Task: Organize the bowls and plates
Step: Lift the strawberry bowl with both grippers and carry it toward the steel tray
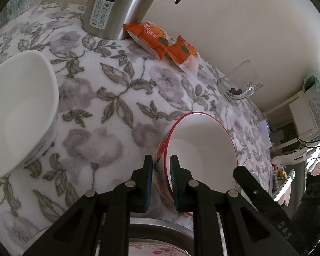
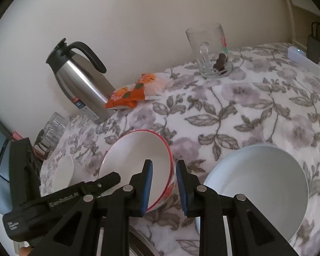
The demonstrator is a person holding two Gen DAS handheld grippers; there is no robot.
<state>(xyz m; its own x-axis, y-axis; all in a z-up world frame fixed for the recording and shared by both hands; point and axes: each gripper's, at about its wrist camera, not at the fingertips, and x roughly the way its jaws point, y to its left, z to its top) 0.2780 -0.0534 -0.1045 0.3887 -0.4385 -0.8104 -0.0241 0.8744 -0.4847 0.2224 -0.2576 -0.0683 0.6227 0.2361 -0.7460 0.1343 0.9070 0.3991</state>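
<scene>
Red-rimmed bowl (image 1: 202, 149) sits with opposite walls between both pairs of jaws: left gripper (image 1: 161, 181) pinching it, right gripper (image 2: 164, 186) straddling, contact unclear.

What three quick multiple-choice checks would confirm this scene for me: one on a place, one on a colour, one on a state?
1. Where do the orange packets lie?
A. Against the base of the steel flask
B. On a chair
C. Under the tablecloth

2. What colour is the rim of the bowl that the left claw and right claw both straddle?
A. Blue
B. Red
C. Green

3. How is the glass mug?
A. Upside down
B. Full of milk
C. Upright, with a few dark bits at the bottom

Key: 1 A, the packets touch the flask's foot; 2 B, a red line rings the lip; 3 C, the mouth faces up and the glass is clear except for the dark bits.
</scene>
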